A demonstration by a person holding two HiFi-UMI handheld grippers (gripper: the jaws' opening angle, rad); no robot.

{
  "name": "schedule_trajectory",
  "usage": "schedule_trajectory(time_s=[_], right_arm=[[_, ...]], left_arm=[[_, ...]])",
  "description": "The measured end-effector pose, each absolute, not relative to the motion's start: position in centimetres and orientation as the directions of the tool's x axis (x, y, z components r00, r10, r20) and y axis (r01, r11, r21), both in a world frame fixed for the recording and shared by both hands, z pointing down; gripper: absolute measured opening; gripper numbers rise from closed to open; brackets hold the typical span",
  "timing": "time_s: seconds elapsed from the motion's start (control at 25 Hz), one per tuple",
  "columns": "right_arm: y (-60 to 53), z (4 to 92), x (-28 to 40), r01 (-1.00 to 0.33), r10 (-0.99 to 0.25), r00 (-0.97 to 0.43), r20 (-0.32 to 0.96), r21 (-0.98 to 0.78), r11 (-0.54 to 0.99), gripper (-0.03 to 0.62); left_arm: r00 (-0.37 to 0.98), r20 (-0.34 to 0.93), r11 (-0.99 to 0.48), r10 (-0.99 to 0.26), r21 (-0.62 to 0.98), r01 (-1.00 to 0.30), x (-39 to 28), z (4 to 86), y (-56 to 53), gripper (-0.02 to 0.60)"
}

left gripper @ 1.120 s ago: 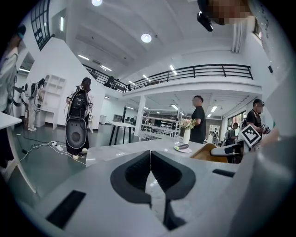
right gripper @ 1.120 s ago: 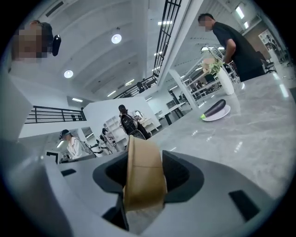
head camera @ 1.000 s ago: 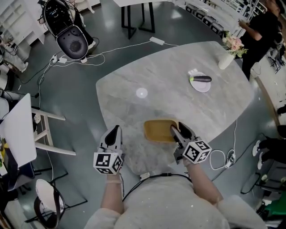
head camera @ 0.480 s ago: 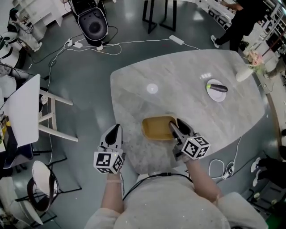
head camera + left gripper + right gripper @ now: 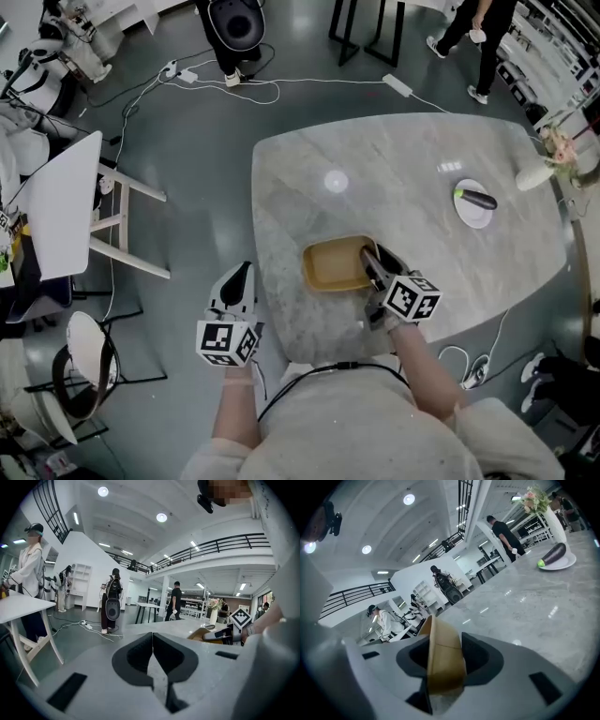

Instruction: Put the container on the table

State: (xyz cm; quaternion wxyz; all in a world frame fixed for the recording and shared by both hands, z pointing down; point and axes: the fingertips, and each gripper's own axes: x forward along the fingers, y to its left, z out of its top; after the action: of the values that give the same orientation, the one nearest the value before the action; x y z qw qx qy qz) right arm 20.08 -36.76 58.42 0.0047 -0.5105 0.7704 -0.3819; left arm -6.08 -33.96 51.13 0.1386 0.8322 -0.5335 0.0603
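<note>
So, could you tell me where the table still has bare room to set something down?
The widest bare marble on the table lies between the yellow container and the plate with the eggplant, and across the far left corner. The right end is busier, with the plate and flower vase; the container occupies the near edge.

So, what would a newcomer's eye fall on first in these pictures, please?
Most likely the yellow container near the front edge of the marble table, with the right gripper closing its fingers on the right wall. Next come the dark eggplant on a white plate at the table's far right, and the left gripper, shut and empty, hanging just off the table's left edge.
</note>
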Motion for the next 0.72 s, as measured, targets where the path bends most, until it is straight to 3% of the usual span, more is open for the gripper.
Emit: schedule_trajectory(time_s=[0.72], right_arm=[[-38.1, 61.8, 18.7, -0.84, -0.68, -0.491, 0.544, -0.504, 0.204, 0.147]], left_arm=[[0.346, 0.26, -0.305, -0.901, 0.187, -0.934, -8.4, 52.0, -32.7, 0.006]])
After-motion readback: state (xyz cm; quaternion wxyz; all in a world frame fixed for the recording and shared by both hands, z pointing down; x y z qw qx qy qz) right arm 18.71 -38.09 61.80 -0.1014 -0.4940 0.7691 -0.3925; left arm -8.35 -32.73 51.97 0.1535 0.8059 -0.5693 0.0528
